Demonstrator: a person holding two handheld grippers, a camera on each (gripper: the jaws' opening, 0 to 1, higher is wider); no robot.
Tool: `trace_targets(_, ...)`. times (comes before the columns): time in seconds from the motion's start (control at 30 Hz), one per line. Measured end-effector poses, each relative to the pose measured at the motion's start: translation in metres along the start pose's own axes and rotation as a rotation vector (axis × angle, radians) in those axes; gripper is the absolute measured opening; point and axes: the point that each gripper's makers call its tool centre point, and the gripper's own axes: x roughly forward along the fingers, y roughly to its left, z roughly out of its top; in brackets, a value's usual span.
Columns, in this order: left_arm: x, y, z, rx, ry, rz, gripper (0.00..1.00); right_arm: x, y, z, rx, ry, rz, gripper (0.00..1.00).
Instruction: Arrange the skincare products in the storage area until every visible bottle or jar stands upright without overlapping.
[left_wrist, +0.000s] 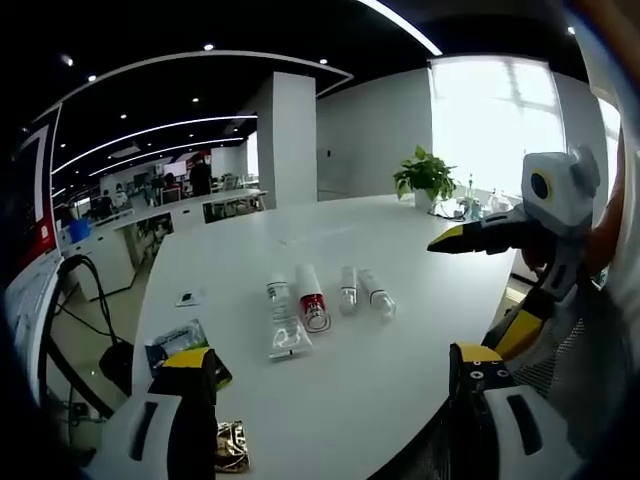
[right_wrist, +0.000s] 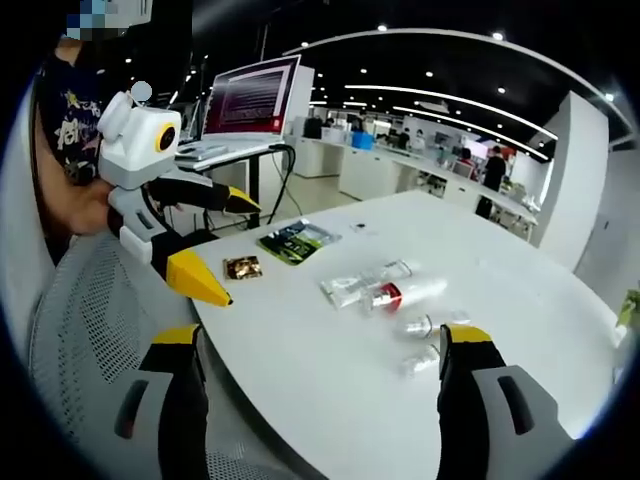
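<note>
Several skincare products lie on their sides in a loose row on the white table (left_wrist: 380, 240): a clear tube (left_wrist: 283, 322), a white tube with a red band (left_wrist: 312, 298) and two small clear bottles (left_wrist: 348, 290) (left_wrist: 378, 294). In the right gripper view they are the clear tube (right_wrist: 358, 283), the red-banded tube (right_wrist: 405, 293) and the two bottles (right_wrist: 430, 323) (right_wrist: 420, 360). My left gripper (left_wrist: 330, 378) is open short of them, also seen as the left gripper (right_wrist: 228, 243). My right gripper (right_wrist: 325, 350) is open and holds nothing; it enters the left gripper view as the right gripper (left_wrist: 485, 290).
A green and black packet (left_wrist: 180, 340) (right_wrist: 295, 240) and a gold foil piece (left_wrist: 232, 445) (right_wrist: 242, 267) lie near the table edge. A small card (left_wrist: 188, 297) is beyond. A potted plant (left_wrist: 425, 175) stands at the far end. A mesh chair (right_wrist: 80, 330) and a monitor (right_wrist: 250, 95) are nearby.
</note>
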Motion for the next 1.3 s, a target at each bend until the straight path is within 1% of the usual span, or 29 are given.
trace_targets(0.07,0.000,-0.001,0.001,0.002,-0.003,0.000,1.00,0.000,0.000,0.001,0.005,-0.004,0.002,0.95)
trace_targets(0.17,-0.001,0.001,0.001,0.000,-0.004,0.008,1.00,0.001,0.003,-0.001,0.000,0.006,0.013,0.98)
trace_targets(0.27,-0.001,0.003,0.001,-0.009,-0.003,0.017,1.00,0.002,0.005,-0.002,0.000,0.013,0.022,0.98)
trace_targets(0.43,-0.003,0.007,0.004,-0.027,-0.016,0.033,1.00,0.000,0.000,0.001,-0.010,-0.003,-0.006,0.98)
trace_targets(0.57,-0.002,0.010,0.001,-0.039,-0.001,0.043,0.99,0.000,-0.003,-0.001,-0.013,0.006,-0.020,0.98)
trace_targets(0.83,-0.002,0.006,0.001,-0.027,0.004,0.034,1.00,0.000,-0.005,-0.009,-0.029,0.043,-0.031,0.96)
trace_targets(0.93,-0.002,0.004,0.002,-0.024,-0.003,0.029,1.00,0.000,-0.007,-0.013,-0.034,0.060,-0.039,0.95)
trace_targets(1.0,-0.001,0.003,0.000,-0.030,0.011,0.022,1.00,0.001,-0.008,-0.016,-0.029,0.076,-0.042,0.95)
trace_targets(1.1,-0.001,0.002,-0.001,-0.029,0.014,0.015,1.00,0.001,-0.007,-0.019,-0.028,0.089,-0.042,0.95)
trace_targets(1.3,-0.001,0.001,-0.003,-0.036,0.019,0.007,0.99,0.001,-0.005,-0.020,-0.030,0.094,-0.039,0.94)
